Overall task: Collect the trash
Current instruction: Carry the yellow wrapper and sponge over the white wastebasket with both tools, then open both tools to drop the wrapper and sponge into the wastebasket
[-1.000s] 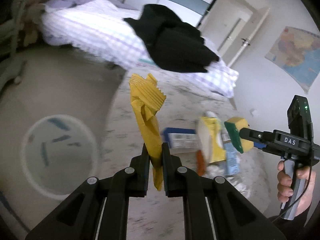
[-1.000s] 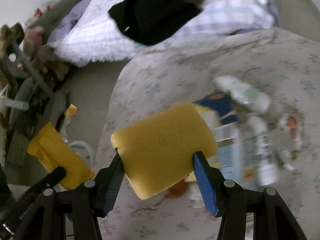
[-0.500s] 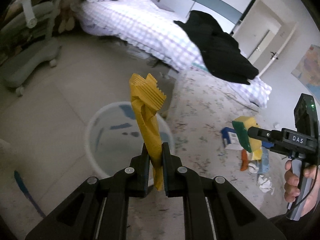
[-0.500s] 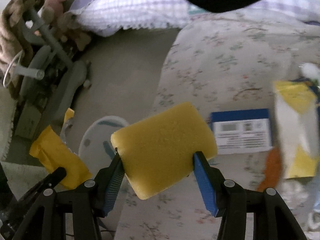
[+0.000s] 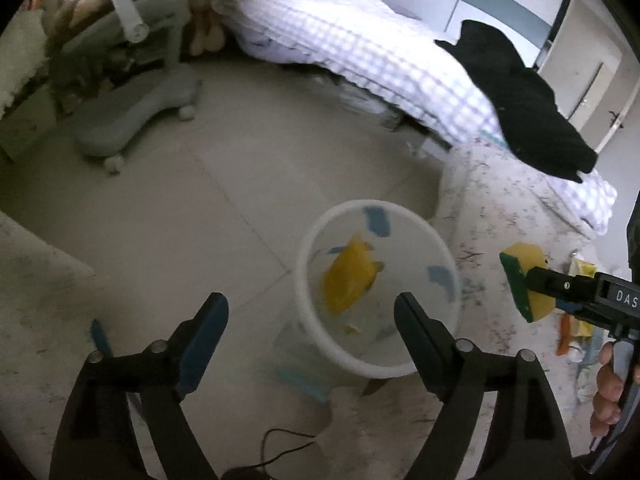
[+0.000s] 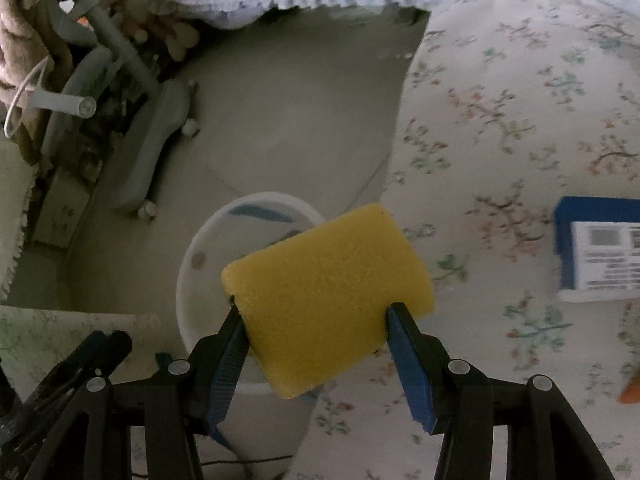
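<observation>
**Wrapper dropped, sponge waiting**

Half a second ago the left claw (image 5: pixel 310 314) pinched the yellow wrapper (image 5: pixel 349 276); now its jaws stand wide apart with nothing between them, and the wrapper lies inside the white bin (image 5: pixel 304 308).

Only the left view shows the wrapper in the bin and the person's hand (image 5: pixel 608 390) on the right tool's handle at 4 o'clock. Only the right view shows the blue box (image 6: pixel 600 254) lying on the floral rug (image 6: pixel 500 128) at 3 o'clock.

The right claw (image 6: pixel 314 322) grips the yellow sponge (image 6: pixel 326 300) across its width; in the left view the sponge (image 5: pixel 524 280) hangs just beyond the bin's rim at 3 o'clock, over the rug (image 5: pixel 500 216). Bare floor (image 5: pixel 192 208) opens from the bin toward 10 o'clock, ending at a grey chair base (image 5: pixel 132 116). A bed (image 5: pixel 360 40) with a black garment (image 5: pixel 520 96) closes off 12 to 2 o'clock.
</observation>
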`<state>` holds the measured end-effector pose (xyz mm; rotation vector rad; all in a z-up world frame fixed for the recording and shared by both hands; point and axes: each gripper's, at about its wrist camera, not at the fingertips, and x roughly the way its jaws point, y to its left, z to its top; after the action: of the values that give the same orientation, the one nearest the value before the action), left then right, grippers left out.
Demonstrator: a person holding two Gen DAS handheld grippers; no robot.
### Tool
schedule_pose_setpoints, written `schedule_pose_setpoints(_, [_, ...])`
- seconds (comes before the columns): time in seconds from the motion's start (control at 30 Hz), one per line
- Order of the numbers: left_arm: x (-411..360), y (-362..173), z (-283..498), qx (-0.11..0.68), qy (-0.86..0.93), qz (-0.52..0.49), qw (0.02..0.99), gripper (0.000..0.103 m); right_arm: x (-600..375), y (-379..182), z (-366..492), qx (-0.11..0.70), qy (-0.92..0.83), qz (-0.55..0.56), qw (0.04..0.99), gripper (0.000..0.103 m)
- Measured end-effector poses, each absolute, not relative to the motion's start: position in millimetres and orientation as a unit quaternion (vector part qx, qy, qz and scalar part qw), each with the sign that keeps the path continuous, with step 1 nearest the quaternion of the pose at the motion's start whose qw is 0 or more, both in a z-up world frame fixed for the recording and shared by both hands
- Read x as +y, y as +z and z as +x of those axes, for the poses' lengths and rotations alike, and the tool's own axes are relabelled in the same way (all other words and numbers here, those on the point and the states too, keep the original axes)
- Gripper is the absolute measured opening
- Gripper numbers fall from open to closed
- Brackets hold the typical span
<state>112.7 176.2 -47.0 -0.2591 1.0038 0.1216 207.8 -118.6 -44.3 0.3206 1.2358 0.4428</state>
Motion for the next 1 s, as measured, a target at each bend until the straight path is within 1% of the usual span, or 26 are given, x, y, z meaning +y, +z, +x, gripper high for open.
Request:
schedule_pose_setpoints(0.3, [205, -51, 96, 0.492, 0.094, -0.137, 0.855, 0.088, -87, -59, 212, 0.584, 0.213, 0.131, 0.772, 0.061])
schedule_pose_setpoints(0.4, [208, -52, 92, 0.492, 0.1, -0.132, 0.855, 0.09, -78, -62, 212, 0.584, 0.216, 0.124, 0.773, 0.062])
schedule_pose_setpoints(0.5, [210, -54, 87, 0.494, 0.101, -0.132, 0.854, 0.093, -69, -59, 211, 0.571, 0.232, 0.115, 0.779, 0.069])
schedule_pose_setpoints(0.53, [209, -55, 86, 0.495, 0.101, -0.13, 0.853, 0.095, -67, -58, 210, 0.57, 0.233, 0.112, 0.78, 0.074])
schedule_pose_setpoints(0.57, [209, -56, 86, 0.497, 0.101, -0.128, 0.852, 0.096, -66, -56, 210, 0.566, 0.233, 0.11, 0.783, 0.078])
schedule_pose_setpoints(0.83, [202, -57, 85, 0.504, 0.096, -0.126, 0.849, 0.096, -83, -45, 201, 0.562, 0.227, 0.113, 0.787, 0.079])
schedule_pose_setpoints(1.0, [189, -56, 89, 0.508, 0.081, -0.123, 0.849, 0.096, -112, -25, 192, 0.55, 0.21, 0.106, 0.802, 0.079])
